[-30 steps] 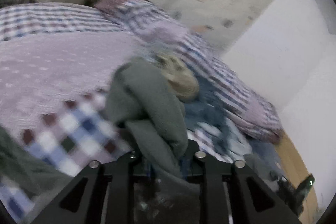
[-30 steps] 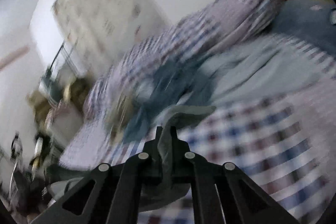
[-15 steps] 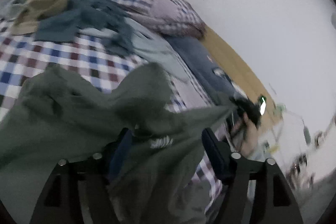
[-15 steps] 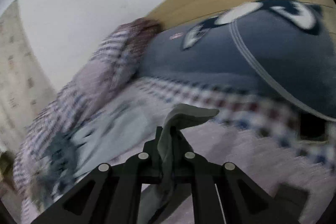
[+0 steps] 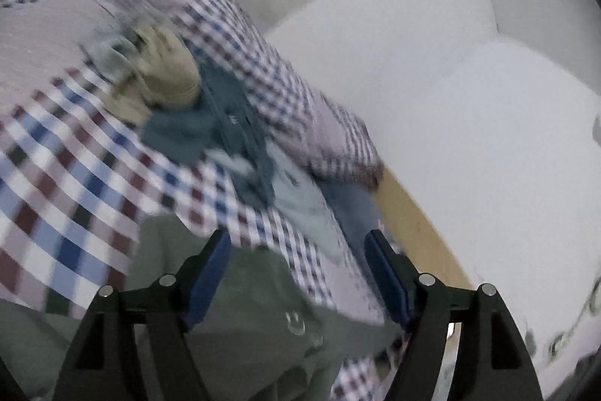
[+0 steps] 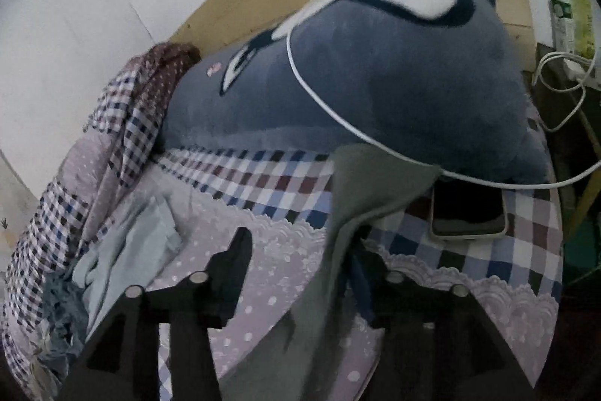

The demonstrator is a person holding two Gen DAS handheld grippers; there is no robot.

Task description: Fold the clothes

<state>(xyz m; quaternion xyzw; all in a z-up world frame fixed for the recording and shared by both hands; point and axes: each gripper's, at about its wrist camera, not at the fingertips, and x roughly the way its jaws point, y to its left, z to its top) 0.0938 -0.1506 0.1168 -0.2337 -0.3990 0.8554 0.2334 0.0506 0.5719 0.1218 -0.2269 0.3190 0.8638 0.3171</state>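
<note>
Left gripper [image 5: 296,273] spread wide above the bed, blue-padded fingers [image 5: 208,273] well apart, nothing pinched between them. Below and between those fingers, the green garment [image 5: 255,318] lying on the checked bedspread [image 5: 67,198], a small white smiley print facing up near the right finger. Beyond the green garment, further up the bedspread, a loose heap of clothes: a dark teal piece [image 5: 229,123], a tan piece [image 5: 165,74] behind it, a pale blue piece [image 5: 304,205] on the side toward the wooden headboard [image 5: 420,232]. Much of this view blurred.

Right gripper [image 6: 304,254] also wide open, holding nothing; left finger [image 6: 233,262] bare and clear of the cloth, right finger mostly hidden behind a fold of the green garment [image 6: 360,198]. Whether that fold touches the hidden finger: cannot tell. Same fold running up across the bedspread [image 6: 270,183] to its tip just beside the dark blue plush pillow [image 6: 375,81]. Close to the garment's tip, on the side away from the wall, a phone [image 6: 467,213] flat on the bedspread, screen dark. A white cable [image 6: 319,100] draped over the pillow and trailing past the phone toward the bed's edge. Pale blue garment [image 6: 131,235] lying on the far side of the green one, toward the rolled checked quilt [image 6: 112,145] along the wall.
</note>
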